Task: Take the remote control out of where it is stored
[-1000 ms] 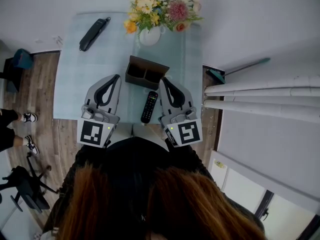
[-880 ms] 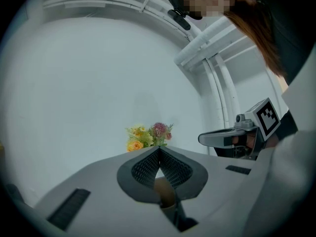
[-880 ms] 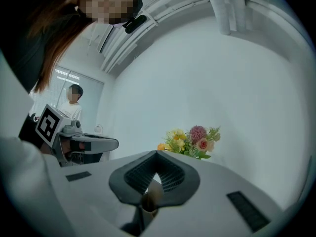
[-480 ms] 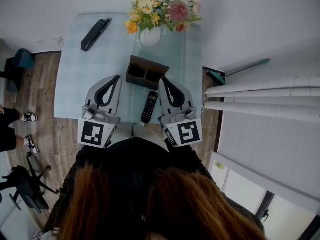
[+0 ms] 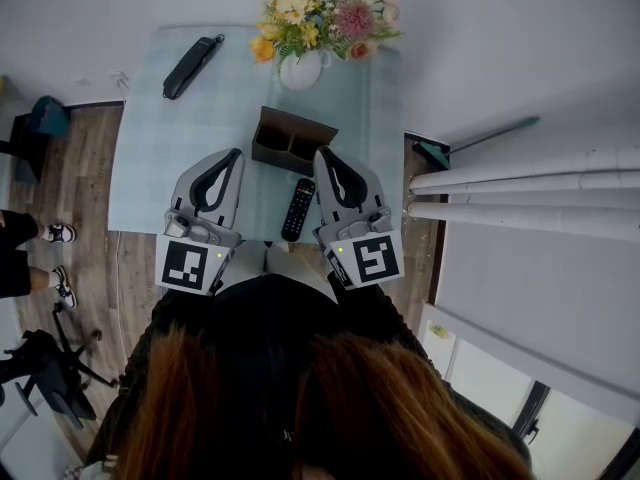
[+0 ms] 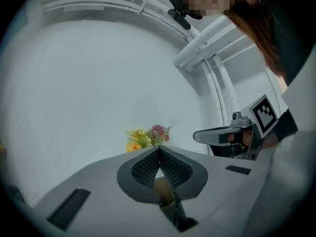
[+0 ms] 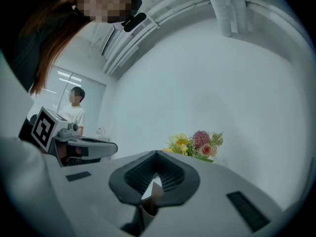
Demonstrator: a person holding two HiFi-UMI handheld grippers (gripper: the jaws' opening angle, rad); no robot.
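The remote control lies out on the table just short of the wooden holder, long axis pointing away from the person, nearer the right gripper than the left gripper, both jaws pressed together, empty.

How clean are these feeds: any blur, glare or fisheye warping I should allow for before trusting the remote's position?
Head view: evenly lit and sharp, no strong glare around the remote control, straight edges bowing toward the corners. Left gripper view: heavy fisheye, dark round vignette, near jaws soft, flowers fairly sharp. Right gripper view: same warping and vignette; the remote shows in neither gripper view.
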